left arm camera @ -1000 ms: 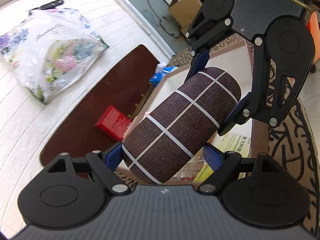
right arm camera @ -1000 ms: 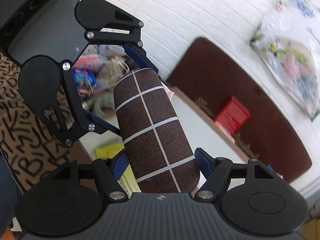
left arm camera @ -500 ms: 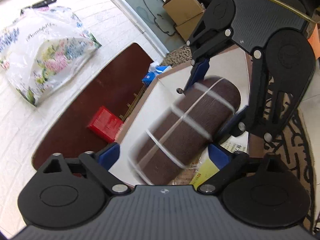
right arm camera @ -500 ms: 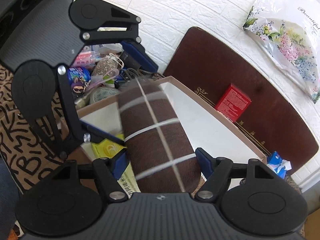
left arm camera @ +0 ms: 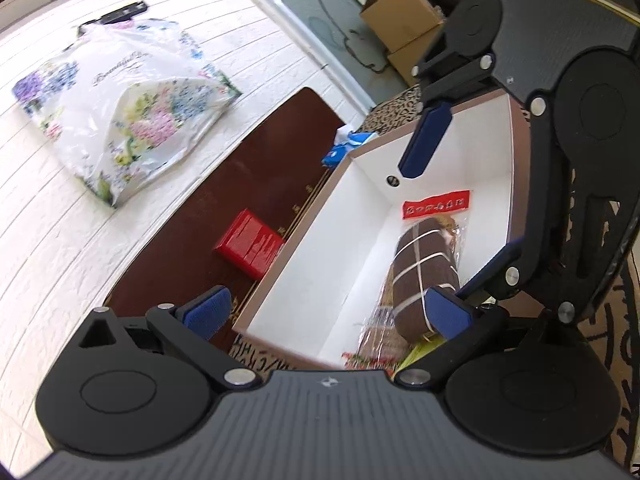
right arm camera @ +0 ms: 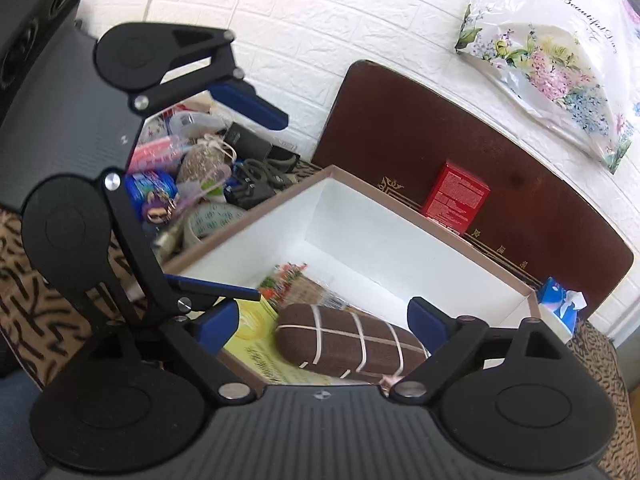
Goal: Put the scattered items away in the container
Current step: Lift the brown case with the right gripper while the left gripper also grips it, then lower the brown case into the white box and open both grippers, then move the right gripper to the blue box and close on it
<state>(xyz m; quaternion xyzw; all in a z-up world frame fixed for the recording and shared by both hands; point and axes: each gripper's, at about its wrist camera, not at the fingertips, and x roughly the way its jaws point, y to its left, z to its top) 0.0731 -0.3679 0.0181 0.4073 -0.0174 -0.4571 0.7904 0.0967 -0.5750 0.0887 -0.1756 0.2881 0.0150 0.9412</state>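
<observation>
Now both hand-held grippers, left [left arm camera: 324, 312] and right [right arm camera: 322, 320], have just opened, empty; brown case [right arm camera: 352, 346] lies in box [right arm camera: 400, 248]; withdraw clear of its rim

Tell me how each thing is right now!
Brown fabric case with white grid lines: lying flat in the box, released.
White-lined cardboard box: open, no lid.
Left gripper: open, empty.
Right gripper: open, empty, jaws just widened.
Small red carton: outside the box, closed.

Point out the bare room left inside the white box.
Free: the white floor of the box along the wall nearest the red carton. Crowded: the opposite side, where the brown case lies on a yellow packet and a clear packet.
</observation>
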